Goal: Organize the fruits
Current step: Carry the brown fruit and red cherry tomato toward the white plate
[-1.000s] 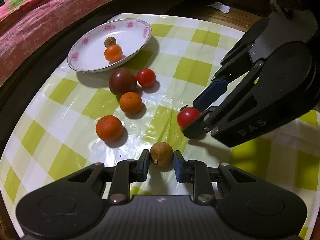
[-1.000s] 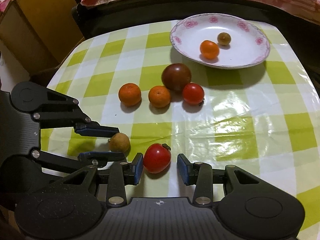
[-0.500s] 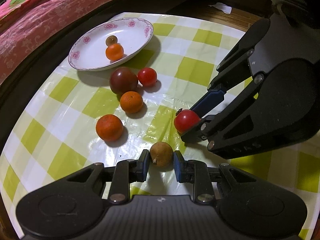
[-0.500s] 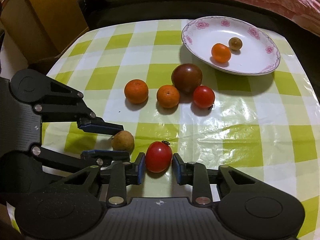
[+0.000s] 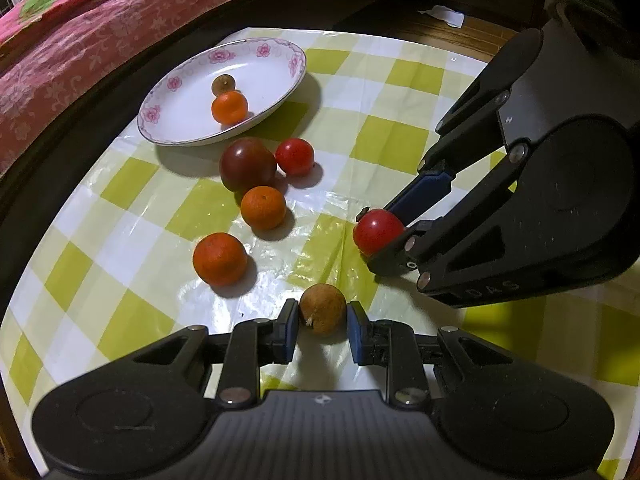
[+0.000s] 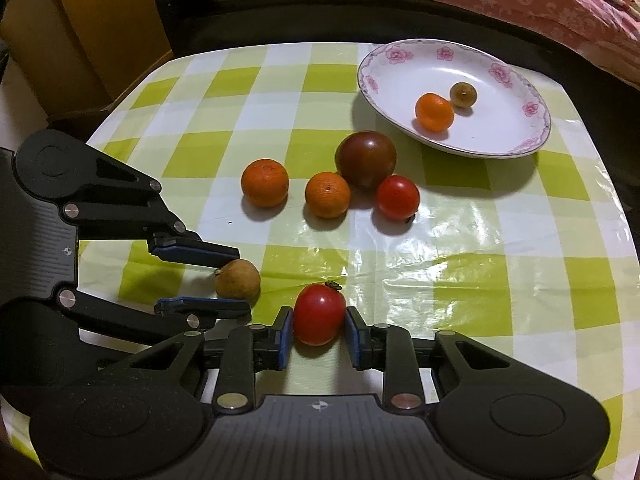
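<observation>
Down at the near edge, the left gripper (image 5: 322, 330) has its blue pads pressed on either side of a small brown fruit (image 5: 322, 309), round, dull and rough-skinned, with a short pale stalk stub facing the gripper. Seen from the right wrist, that same brown fruit (image 6: 237, 280) sits between the two long blue fingers of the left gripper (image 6: 234, 280), resting on the checked tablecloth (image 6: 480, 264). Just to its right, the right gripper (image 6: 318, 332) is clamped on a glossy red tomato (image 6: 319, 314) whose dark stem cap points away from the gripper. Ahead of both grippers lie two oranges (image 6: 264, 183) and (image 6: 327, 194), a large dark reddish-brown tomato (image 6: 365, 158) and a smaller red tomato (image 6: 398, 197); these last three touch one another. Farther ahead, to the right of the right gripper, a white plate (image 6: 400, 80) with pink flowers on its rim holds a small orange (image 6: 434, 112) and another little brown fruit (image 6: 463, 95), just beside each other.
</observation>
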Tool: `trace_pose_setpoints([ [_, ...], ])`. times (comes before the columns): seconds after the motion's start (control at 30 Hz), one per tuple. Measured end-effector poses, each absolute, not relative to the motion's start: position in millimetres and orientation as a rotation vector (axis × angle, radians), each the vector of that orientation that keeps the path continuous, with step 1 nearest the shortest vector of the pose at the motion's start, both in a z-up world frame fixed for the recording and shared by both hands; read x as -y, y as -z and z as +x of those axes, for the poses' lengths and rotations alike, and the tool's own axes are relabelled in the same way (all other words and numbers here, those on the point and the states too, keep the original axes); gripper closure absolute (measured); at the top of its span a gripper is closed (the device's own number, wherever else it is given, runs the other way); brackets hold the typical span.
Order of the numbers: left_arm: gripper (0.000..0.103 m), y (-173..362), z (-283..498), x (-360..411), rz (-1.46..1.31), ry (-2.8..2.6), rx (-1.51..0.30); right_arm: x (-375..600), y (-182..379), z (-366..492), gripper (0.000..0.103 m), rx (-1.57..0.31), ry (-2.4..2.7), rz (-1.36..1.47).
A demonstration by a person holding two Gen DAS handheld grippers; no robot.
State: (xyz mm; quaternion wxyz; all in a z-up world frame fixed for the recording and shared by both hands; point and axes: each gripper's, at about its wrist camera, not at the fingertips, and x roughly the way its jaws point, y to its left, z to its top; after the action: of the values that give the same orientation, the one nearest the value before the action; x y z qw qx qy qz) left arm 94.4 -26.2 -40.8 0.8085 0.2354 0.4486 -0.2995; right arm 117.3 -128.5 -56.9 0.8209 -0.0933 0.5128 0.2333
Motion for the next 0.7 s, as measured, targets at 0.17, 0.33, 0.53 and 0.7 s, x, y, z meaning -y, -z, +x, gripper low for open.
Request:
trace_pose_setpoints([
  [0.17,0.068,39.5,95.4,27.7,0.506,0.637,-0.954,129.5,55.1,116.0,0.081,-1.087,-0.486,-0.204],
  [0.33,0.068,37.6,98.0,27.7,0.503,0.630,-0.945,130.5,52.2,115.4,0.081,-1.076,-0.478,-0.210],
  [0.53,0.068,37.2,99.5,27.8,0.501,0.624,-0.941,132.4,51.9,114.1,0.081,-1.072,-0.467,-0.215],
  [0.7,0.068,37.0,100.6,28.4,0.499,0.619,-0.937,132.0,51.5,114.7,0.081,-1.066,-0.464,-0.226],
])
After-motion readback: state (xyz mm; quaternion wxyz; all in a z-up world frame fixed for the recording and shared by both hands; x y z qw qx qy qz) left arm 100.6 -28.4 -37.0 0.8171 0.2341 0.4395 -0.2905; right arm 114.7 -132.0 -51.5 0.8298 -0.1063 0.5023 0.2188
